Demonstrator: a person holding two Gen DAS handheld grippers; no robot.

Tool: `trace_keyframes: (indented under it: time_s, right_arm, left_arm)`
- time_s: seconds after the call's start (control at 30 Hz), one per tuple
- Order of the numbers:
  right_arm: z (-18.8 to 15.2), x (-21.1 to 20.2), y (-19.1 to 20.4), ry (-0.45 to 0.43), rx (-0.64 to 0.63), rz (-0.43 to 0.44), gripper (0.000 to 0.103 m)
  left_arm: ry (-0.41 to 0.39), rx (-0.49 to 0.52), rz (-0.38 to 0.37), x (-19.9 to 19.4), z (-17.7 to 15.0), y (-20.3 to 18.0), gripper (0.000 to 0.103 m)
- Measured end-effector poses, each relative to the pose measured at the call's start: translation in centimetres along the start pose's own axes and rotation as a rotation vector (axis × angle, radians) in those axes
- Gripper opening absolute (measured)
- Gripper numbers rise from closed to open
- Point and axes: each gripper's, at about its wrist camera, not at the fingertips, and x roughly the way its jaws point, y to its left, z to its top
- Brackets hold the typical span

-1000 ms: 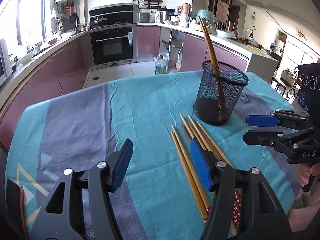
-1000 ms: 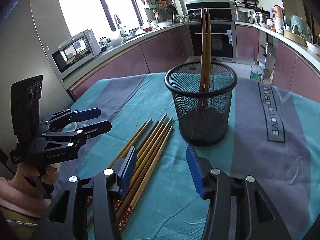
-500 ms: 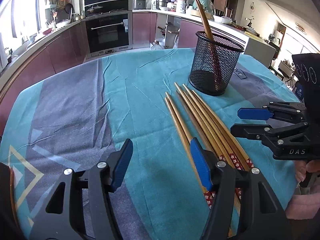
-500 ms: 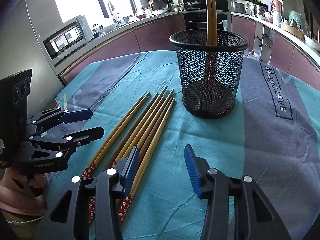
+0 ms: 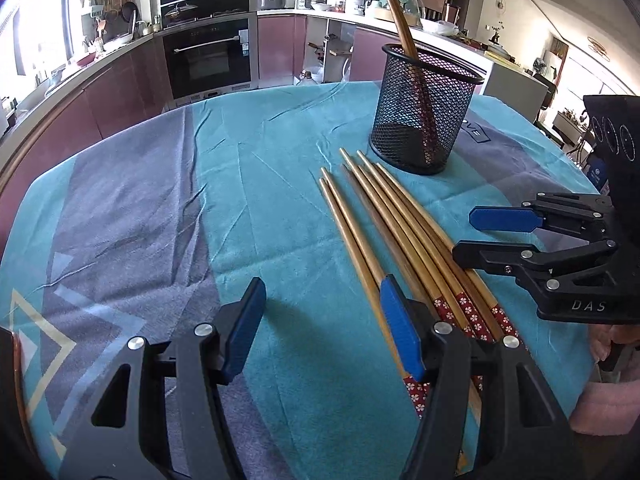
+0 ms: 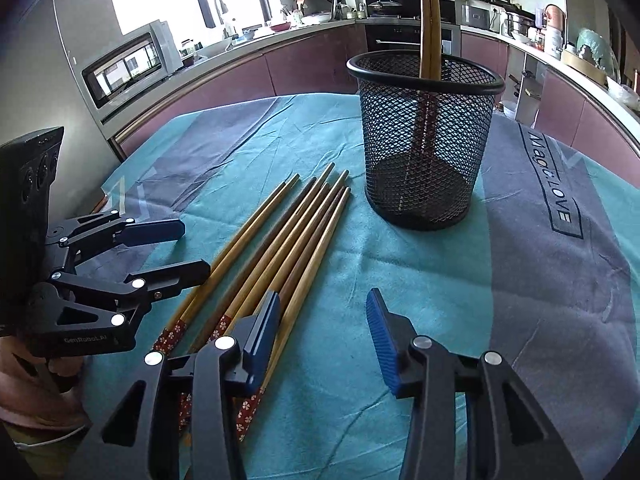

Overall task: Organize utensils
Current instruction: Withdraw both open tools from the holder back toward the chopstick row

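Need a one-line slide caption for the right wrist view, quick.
Open right gripper over loose chopsticks beside mesh holder holding two; open left gripper nearby.

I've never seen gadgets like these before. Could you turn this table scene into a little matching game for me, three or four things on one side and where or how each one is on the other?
Things:
1. mesh cup
2. loose chopsticks
3. pair of chopsticks
4. left tongs

Places or states:
A. lying flat in a bunch on the cloth
B. standing upright inside the cup
C. open, holding nothing
D. standing on the tablecloth beyond the bunch

Pairs: 1-D, 2-A, 3-B, 4-C
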Motion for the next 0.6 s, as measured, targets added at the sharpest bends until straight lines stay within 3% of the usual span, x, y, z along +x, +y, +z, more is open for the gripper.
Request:
trace_keyframes:
  time_s: [0.43,0.6]
  right_arm:
    - [-0.1,0.0,-0.5,0.007,0.001,-0.020,0.042]
    - [-0.1,0.0,-0.4,0.007,-0.002,-0.024,0.042]
  left_arm:
    - [0.024,0.039,-0.004,0.8,0.0,-1.1,0.057]
    - [0.024,0.036,0.012,1.2,0.3,-1.1,0.050]
